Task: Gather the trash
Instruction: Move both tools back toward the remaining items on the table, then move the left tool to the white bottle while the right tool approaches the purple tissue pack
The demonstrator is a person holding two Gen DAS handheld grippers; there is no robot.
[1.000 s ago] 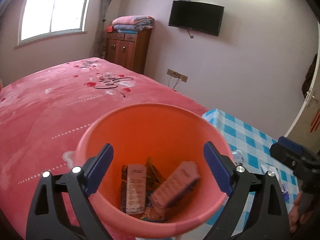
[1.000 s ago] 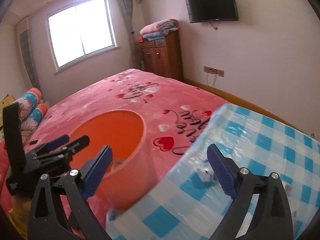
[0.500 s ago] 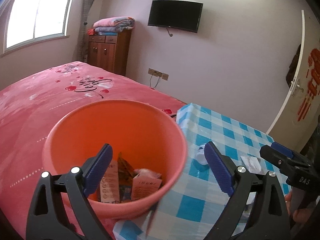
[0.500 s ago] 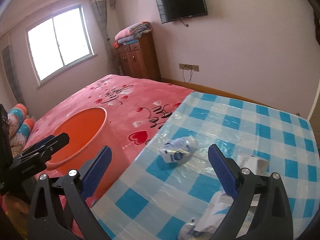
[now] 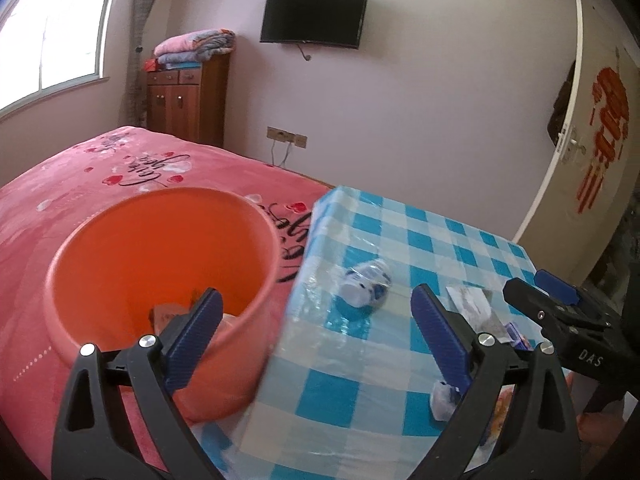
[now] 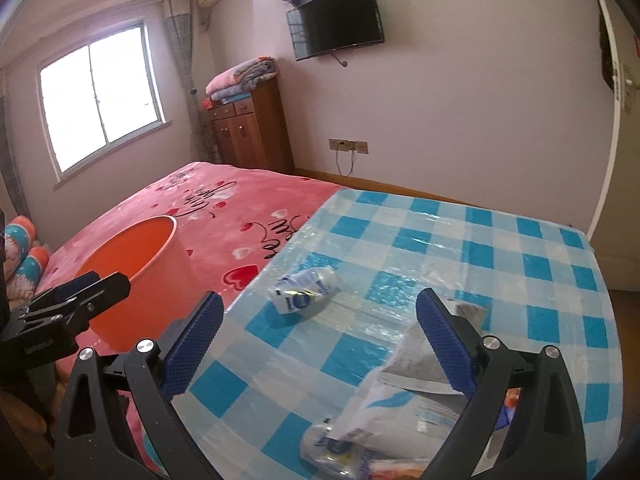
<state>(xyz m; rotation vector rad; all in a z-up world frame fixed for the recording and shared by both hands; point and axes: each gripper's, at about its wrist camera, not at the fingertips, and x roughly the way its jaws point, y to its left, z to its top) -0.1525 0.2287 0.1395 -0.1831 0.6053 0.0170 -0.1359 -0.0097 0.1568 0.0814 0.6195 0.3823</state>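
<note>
Trash: a crumpled white-and-blue wrapper [image 6: 306, 290] lies on the checked table [image 6: 500, 248], beside the orange bin [image 5: 160, 248] on the bed. I'm between pickups; my left gripper [image 5: 316, 336] is opening, empty, my right gripper [image 6: 318, 340] spread, empty. Next I'd straddle that wrapper.

"DAS" on right gripper [image 5: 558, 298]

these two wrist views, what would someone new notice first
The big orange bucket stands out first, sitting on the pink bed just left of the table, with some trash already at its bottom. Next comes the blue checked tablecloth, with a crumpled white and blue wrapper lying alone near its left edge and a heap of wrappers and paper at the near edge, between the right gripper's wide jaws.
</note>
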